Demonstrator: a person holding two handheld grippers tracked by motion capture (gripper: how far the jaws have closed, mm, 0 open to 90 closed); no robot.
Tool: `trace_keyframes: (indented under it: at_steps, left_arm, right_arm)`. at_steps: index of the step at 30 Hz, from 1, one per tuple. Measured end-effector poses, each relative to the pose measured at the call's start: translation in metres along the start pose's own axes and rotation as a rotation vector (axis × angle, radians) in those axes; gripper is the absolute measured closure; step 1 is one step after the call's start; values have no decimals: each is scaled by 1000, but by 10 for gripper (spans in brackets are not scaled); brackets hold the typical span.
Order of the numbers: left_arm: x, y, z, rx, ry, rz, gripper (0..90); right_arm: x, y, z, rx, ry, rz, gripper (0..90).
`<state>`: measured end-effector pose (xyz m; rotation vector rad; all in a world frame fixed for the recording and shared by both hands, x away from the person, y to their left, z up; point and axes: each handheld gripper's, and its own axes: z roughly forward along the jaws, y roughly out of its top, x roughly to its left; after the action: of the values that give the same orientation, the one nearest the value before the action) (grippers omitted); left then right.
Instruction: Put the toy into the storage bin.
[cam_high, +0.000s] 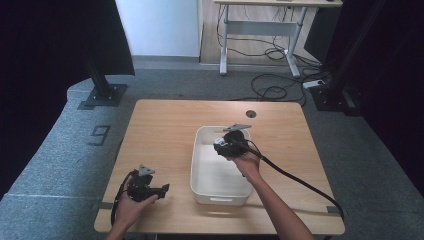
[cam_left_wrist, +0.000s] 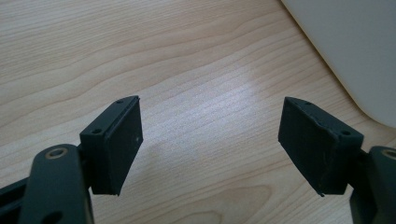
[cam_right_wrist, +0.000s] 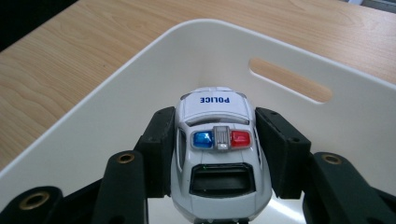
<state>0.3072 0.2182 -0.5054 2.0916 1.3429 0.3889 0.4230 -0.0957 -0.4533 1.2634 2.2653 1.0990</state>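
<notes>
Wooden bench (cam_high: 165, 130), bare apart from one item: white bin (cam_high: 201, 165), right of bench centre, long axis running away from the person, slot handle in each end wall.

Right tongs (cam_high: 223, 145) over the bin's far half, inside the rim line. Clamped on toy police car (cam_right_wrist: 218, 149), one pad on each door side, roof up, "POLICE" hood pointing at the bin's far wall with the handle slot (cam_right_wrist: 290, 80). Car held just above the bin floor or close to it; contact with the floor not readable from here.

Left tongs (cam_left_wrist: 210, 144) left of the bin, near the bench's front edge, low over bare wood. Wide apart, nothing between the pads. Bin's outer wall just to one side in the left gripper view.

Handling call on the car: small, light, rigid shell, likely glossy plastic or die-cast, so slippery on flat pads. Free wheels probable, so rolls if set down on a slope or dropped. Light bar on roof looks like the weakest bit; avoid pinching there. Flat door sides, mid-body, best grip — matches current hold. Low, gentle release inside bin advised.
</notes>
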Motion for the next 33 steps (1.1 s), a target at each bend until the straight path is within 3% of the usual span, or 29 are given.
trace_keyframes:
  at_steps: [5, 9, 12, 18, 33]
  left_arm:
    - [0, 0, 0, 1, 0, 0, 226]
    - [0, 0, 0, 0, 0, 0, 226]
    - [0, 0, -1, -2, 0, -1, 226]
    - [0, 0, 0, 1, -2, 2, 226]
    - [-1, 0, 1, 7, 0, 11, 226]
  right_arm:
    - [1, -3, 8, 24, -7, -5, 500]
    - [7, -1, 13, 35, -9, -41, 500]
    - [11, 3, 14, 18, 25, -14, 500]
    - [17, 6, 21, 42, 3, -46, 500]
    - [21, -2, 39, 83, 3, -40, 500]
